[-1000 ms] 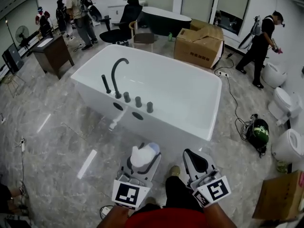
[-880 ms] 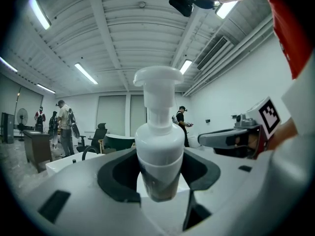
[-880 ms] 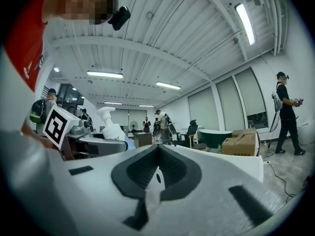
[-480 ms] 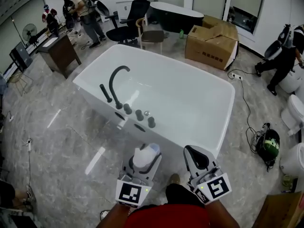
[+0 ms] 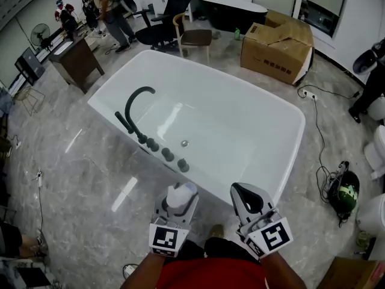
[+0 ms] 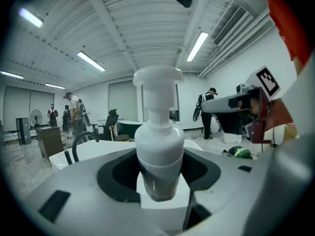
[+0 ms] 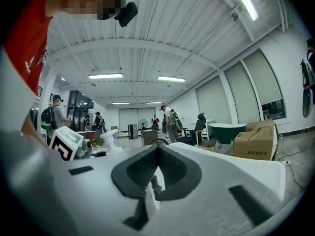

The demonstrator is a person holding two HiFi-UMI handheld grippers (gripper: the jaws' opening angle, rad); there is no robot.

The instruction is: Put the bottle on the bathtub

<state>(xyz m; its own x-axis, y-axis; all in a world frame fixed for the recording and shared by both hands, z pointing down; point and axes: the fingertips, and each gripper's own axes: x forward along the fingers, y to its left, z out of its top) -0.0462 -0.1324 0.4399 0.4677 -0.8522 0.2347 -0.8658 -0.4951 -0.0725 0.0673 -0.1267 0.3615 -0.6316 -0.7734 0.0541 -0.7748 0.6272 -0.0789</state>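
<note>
A white pump bottle (image 5: 180,195) (image 6: 158,146) stands upright between the jaws of my left gripper (image 5: 178,205) (image 6: 160,181), which is shut on its body. The gripper hovers over the floor, just short of the near rim of the white bathtub (image 5: 240,185). My right gripper (image 5: 248,202) (image 7: 156,178) is beside it at the same height, shut with nothing in it. A black curved faucet (image 5: 136,104) and several black knobs (image 5: 168,155) line the tub's near-left rim. The bottle (image 7: 108,140) also shows at the left of the right gripper view.
Cardboard boxes (image 5: 275,44) stand beyond the tub's far end, with a chair (image 5: 194,38) and a dark tub (image 5: 231,11) behind. A wooden desk (image 5: 75,62) and people (image 5: 108,5) are at far left. A cable (image 5: 316,131) and a helmet (image 5: 344,192) lie on the floor at right.
The view has moved closer over the tub; its near rim now lies just ahead of both grippers. The left gripper still holds the bottle.
</note>
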